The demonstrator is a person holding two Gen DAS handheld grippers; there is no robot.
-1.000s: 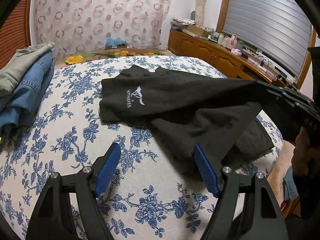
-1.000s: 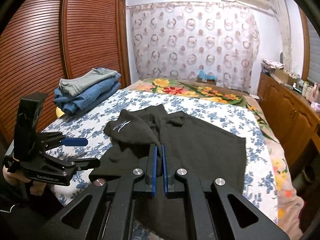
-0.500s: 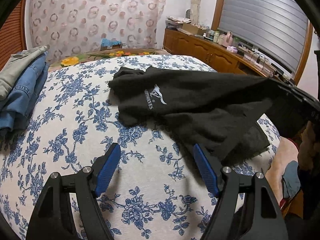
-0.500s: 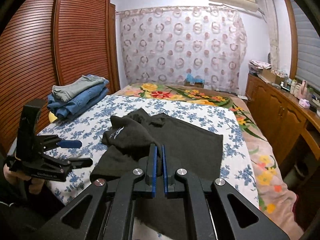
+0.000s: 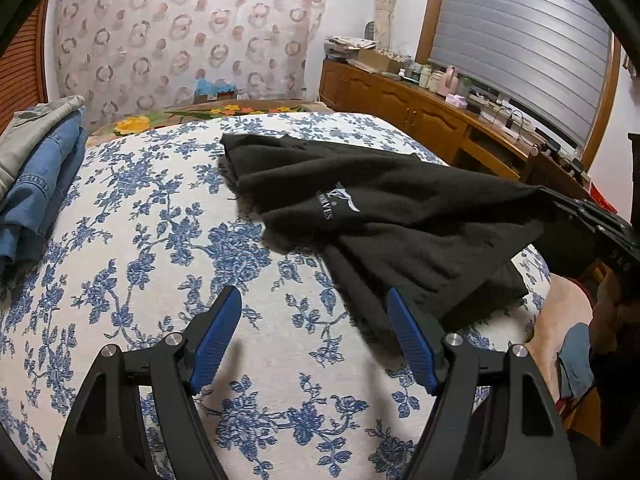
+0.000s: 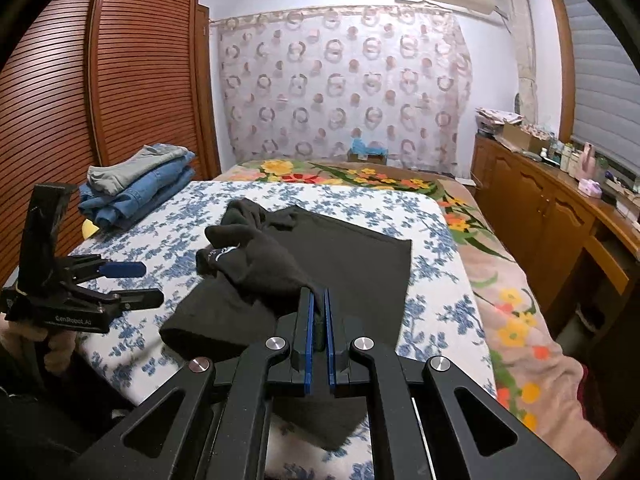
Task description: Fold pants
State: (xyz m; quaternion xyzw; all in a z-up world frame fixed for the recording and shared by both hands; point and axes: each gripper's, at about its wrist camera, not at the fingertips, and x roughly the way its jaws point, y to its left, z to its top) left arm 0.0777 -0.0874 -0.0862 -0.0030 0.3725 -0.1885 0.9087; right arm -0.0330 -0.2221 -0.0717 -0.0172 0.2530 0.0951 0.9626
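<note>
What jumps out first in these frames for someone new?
The black pants sprawl across the middle of the blue-floral bedspread, one bunched end lifted and clamped in the shut right gripper. The left gripper hovers open over bare bedspread on the pants' left, holding nothing. A stack of folded jeans sits at the bed's far left corner by the slatted wardrobe.

folded jeans stack [image 6: 136, 188] far left on the blue floral bedspread [image 5: 160, 240], wooden dresser [image 6: 560, 216] along the right, patterned curtain [image 6: 344, 84] at the far wall
</note>
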